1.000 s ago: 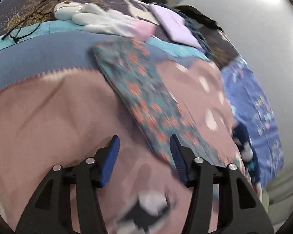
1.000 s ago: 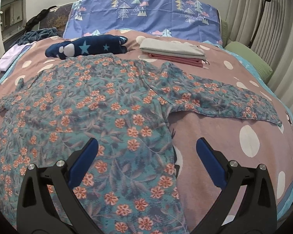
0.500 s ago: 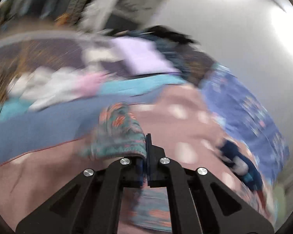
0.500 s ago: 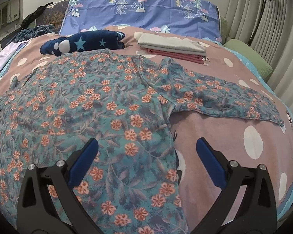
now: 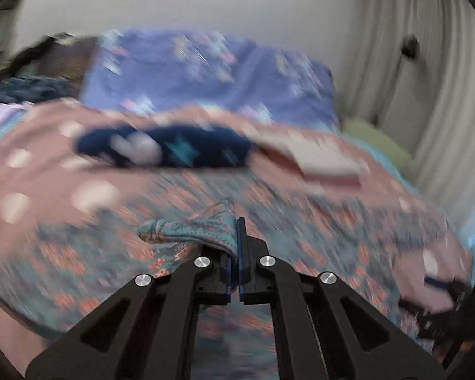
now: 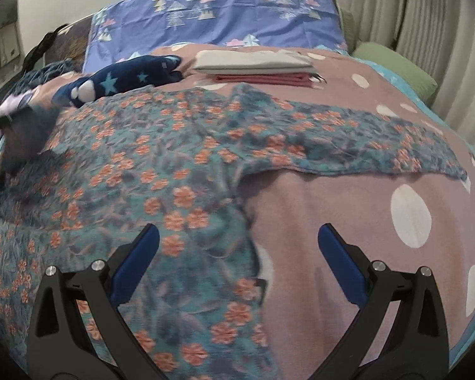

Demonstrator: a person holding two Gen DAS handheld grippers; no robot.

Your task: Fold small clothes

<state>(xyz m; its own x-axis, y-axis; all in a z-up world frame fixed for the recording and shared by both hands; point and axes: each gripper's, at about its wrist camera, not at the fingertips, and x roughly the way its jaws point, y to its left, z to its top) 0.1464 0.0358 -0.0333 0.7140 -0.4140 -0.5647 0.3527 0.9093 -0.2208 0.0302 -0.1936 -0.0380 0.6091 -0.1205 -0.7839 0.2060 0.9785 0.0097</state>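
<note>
Left gripper (image 5: pixel 237 247) pinches the sleeve (image 5: pixel 190 231); right gripper (image 6: pixel 237 253) gapes, holding nothing.
The teal shirt (image 6: pixel 148 171) with orange flowers lies spread on the bed (image 6: pixel 348 215), beneath and ahead of both grippers.

The right hand-held gripper (image 6: pixel 237 253) hangs with its blue-padded fingers (image 6: pixel 144 255) spread wide, nothing between them. Under it is the floral top (image 6: pixel 148 171), teal with orange flowers, laid flat on the bed's pink polka-dot blanket (image 6: pixel 348 209). One sleeve (image 6: pixel 357 145) sticks straight out to the right. The left finger sits over the shirt body, the right one over bare blanket. Further back there's a navy star-print bundle (image 6: pixel 133 77), and beside it a folded grey piece (image 6: pixel 253 61) stacked on a folded maroon one (image 6: pixel 266 78). A blue pillow with little trees (image 6: pixel 218 15) sits at the head, green cushion (image 6: pixel 395 66) off right. Something dark and blurry is at the left edge, can't tell what.
</note>
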